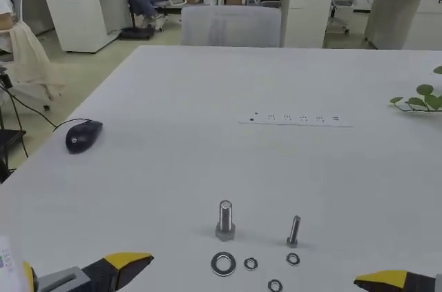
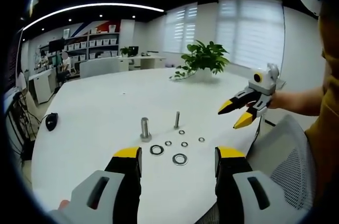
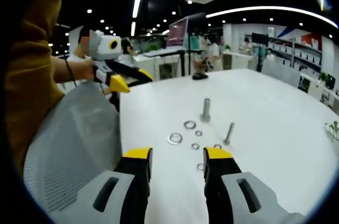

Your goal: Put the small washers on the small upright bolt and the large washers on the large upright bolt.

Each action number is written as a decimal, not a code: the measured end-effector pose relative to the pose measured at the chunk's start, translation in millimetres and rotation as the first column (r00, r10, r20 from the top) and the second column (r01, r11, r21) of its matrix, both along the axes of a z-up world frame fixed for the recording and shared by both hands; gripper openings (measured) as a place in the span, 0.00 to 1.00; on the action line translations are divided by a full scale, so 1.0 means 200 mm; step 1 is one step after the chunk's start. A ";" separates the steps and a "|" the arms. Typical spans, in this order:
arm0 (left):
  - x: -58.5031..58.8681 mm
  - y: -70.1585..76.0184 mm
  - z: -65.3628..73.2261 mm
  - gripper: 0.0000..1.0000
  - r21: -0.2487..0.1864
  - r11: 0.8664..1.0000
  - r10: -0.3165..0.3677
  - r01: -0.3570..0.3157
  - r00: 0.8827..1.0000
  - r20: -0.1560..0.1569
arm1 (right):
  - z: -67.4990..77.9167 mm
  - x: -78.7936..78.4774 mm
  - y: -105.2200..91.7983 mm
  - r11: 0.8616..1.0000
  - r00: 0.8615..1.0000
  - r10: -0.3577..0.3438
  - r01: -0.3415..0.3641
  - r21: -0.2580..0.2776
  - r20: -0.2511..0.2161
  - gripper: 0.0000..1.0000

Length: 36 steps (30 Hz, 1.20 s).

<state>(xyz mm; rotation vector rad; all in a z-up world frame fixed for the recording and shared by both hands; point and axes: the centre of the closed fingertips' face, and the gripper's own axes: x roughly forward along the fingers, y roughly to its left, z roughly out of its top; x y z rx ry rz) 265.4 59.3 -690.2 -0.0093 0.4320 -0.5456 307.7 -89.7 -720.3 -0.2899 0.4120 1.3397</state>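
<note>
Left gripper [image 2: 179, 154] and right gripper [image 3: 172, 153]: jaws wide, empty. Large washer [image 1: 223, 263] lies at 6 o'clock of large bolt [image 1: 225, 220]; small bolt [image 1: 293, 231] bare. Advise gripping its rim, keeping the hole level over the shank.

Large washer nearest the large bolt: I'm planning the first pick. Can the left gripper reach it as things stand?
Probably yes: the left gripper is open and the large washer lies flat ahead of it, with nothing standing between.

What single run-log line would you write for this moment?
left gripper: open, empty | right gripper: open, empty | large bolt, small bolt: upright, bare | washers: loose on table
</note>
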 end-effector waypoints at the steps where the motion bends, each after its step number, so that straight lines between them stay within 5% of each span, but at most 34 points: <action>1: 0.00 0.00 0.00 0.55 -0.004 1.000 0.002 -0.002 1.000 0.000 | -0.01 0.01 0.00 1.000 1.000 0.001 -0.001 -0.002 -0.001 0.40; 9: 0.04 0.02 0.01 0.55 -0.004 1.000 0.025 -0.025 1.000 0.007 | -0.10 0.12 0.01 0.996 0.999 0.033 -0.032 -0.077 0.006 0.37; 22: 0.03 0.00 0.01 0.55 -0.011 1.000 0.020 -0.020 1.000 0.007 | -0.25 0.16 0.02 0.967 0.992 0.122 -0.121 -0.226 -0.011 0.32; 27: 0.04 0.01 0.01 0.54 -0.013 1.000 0.019 -0.019 1.000 0.011 | -0.35 0.15 0.01 0.922 0.986 0.161 -0.169 -0.350 -0.050 0.28; 34: 0.05 0.02 0.02 0.54 -0.019 1.000 0.021 -0.021 1.000 0.019 | -0.42 0.17 0.03 0.860 0.970 0.237 -0.232 -0.454 -0.047 0.25; 36: 0.06 0.03 0.01 0.54 -0.028 0.999 0.024 -0.024 1.000 0.019 | -0.44 0.18 0.02 0.833 0.965 0.259 -0.243 -0.497 -0.039 0.25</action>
